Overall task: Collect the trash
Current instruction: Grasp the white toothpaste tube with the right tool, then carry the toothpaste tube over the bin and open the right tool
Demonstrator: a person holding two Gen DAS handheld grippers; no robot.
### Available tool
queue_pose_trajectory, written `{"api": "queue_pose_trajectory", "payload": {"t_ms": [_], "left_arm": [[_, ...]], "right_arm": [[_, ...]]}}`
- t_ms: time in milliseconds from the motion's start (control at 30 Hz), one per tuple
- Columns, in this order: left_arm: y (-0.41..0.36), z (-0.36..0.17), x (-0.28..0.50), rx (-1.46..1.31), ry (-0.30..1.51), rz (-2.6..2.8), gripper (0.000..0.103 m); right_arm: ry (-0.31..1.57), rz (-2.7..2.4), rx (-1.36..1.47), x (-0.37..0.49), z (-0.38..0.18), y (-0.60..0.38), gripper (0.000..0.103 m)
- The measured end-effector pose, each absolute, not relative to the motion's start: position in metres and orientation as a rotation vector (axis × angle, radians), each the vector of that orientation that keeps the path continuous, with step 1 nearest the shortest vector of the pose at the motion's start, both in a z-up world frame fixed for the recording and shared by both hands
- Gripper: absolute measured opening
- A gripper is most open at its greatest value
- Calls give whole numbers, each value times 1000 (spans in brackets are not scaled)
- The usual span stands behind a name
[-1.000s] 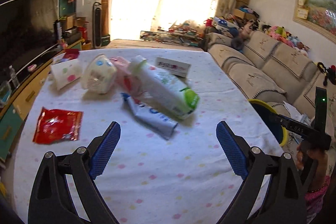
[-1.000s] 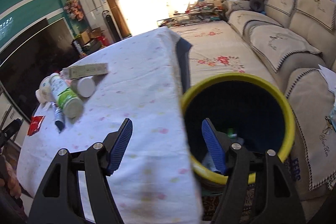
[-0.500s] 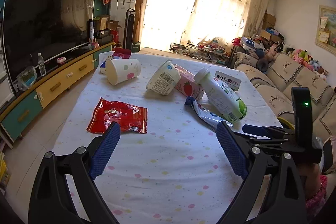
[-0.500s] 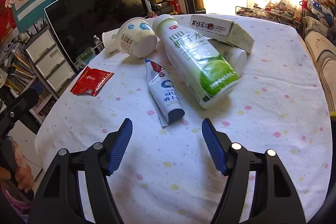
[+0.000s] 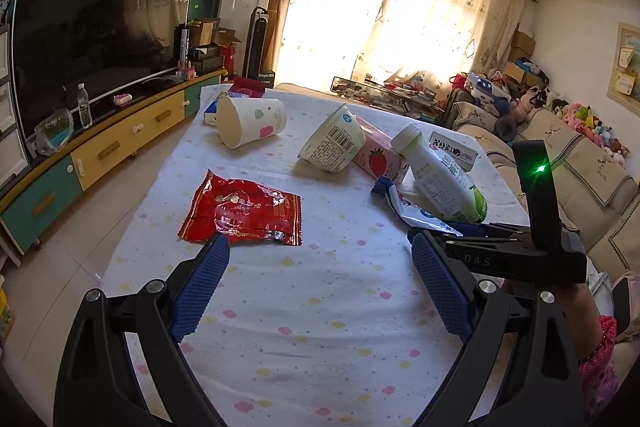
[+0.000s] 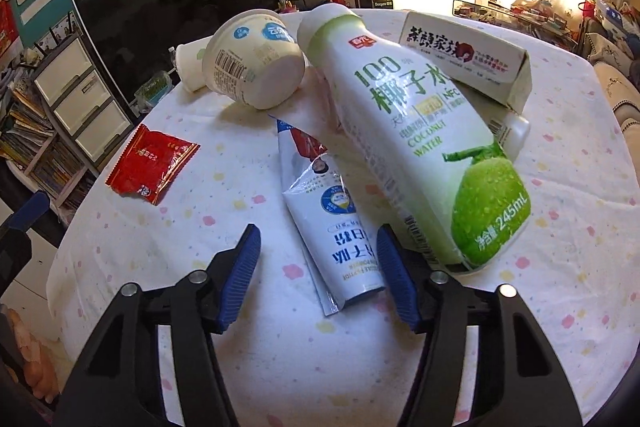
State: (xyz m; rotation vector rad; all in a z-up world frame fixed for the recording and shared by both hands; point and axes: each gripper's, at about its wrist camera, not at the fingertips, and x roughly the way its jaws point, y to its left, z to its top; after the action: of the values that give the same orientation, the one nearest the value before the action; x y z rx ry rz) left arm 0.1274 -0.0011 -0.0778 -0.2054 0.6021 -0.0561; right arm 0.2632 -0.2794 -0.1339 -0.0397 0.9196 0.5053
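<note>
— Nearest on the left side?
— Left gripper (image 5: 319, 243), spread wide over the spotted tablecloth (image 5: 320, 307), nothing between the blue pads. Just past the left fingertip, a red wrapper (image 5: 244, 211), flat on the cloth.

— And on the right?
— Right gripper (image 6: 318, 231), pointing down at the table, partly apart after closing in just now. Between the fingers, the near end of a white and blue pouch (image 6: 332, 219), lying flat. Right pad close against the pouch's edge, left pad clearly off it, so no squeeze.

— Beside the pouch?
— Coconut water bottle (image 6: 420, 131), on its side, overlapping the pouch's right edge, cap end raised toward the far side. Under its far flank, a small white bottle (image 6: 512, 131), mostly hidden.

— Further back?
— Pink strawberry carton (image 5: 378, 157) under the bottle's neck. Left of that, a yoghurt tub (image 6: 252, 63) tipped on its side, base toward the right camera. Behind the bottle, a cream box (image 6: 468, 63) with dark lettering.

— Farthest on the table?
— Paper cup (image 5: 252, 121) with coloured spots, on its side, mouth toward the left camera.

— Beyond the table?
— Television (image 5: 96, 39) on a low cabinet at left, bright curtains (image 5: 400, 19) at the back, sofa (image 5: 580, 163) at right.
</note>
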Motion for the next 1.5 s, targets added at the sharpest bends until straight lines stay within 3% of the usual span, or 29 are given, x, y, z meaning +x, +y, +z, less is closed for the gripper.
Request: {"api": "queue_pose_trajectory", "payload": {"t_ms": [67, 200, 467, 733, 1067, 1200, 1300, 1500], "left_arm": [[0, -79, 129, -210, 606, -57, 91], [-2, -83, 132, -213, 621, -63, 91], [-10, -84, 135, -198, 628, -73, 91], [-27, -85, 137, -167, 641, -95, 91], [-58, -88, 144, -120, 668, -137, 91], [-67, -90, 148, -102, 681, -142, 91], [-71, -91, 151, -99, 696, -152, 91], [-78, -92, 159, -71, 709, -145, 91]], "right_arm": [[922, 505, -48, 263, -134, -278, 29], [912, 515, -41, 257, -133, -282, 23], [818, 564, -3, 217, -102, -308, 22], [732, 344, 84, 185, -79, -410, 23], [772, -105, 199, 176, -117, -562, 24], [808, -199, 219, 180, -142, -592, 28], [822, -247, 229, 180, -155, -605, 49], [810, -262, 275, 176, -160, -622, 52]]}}
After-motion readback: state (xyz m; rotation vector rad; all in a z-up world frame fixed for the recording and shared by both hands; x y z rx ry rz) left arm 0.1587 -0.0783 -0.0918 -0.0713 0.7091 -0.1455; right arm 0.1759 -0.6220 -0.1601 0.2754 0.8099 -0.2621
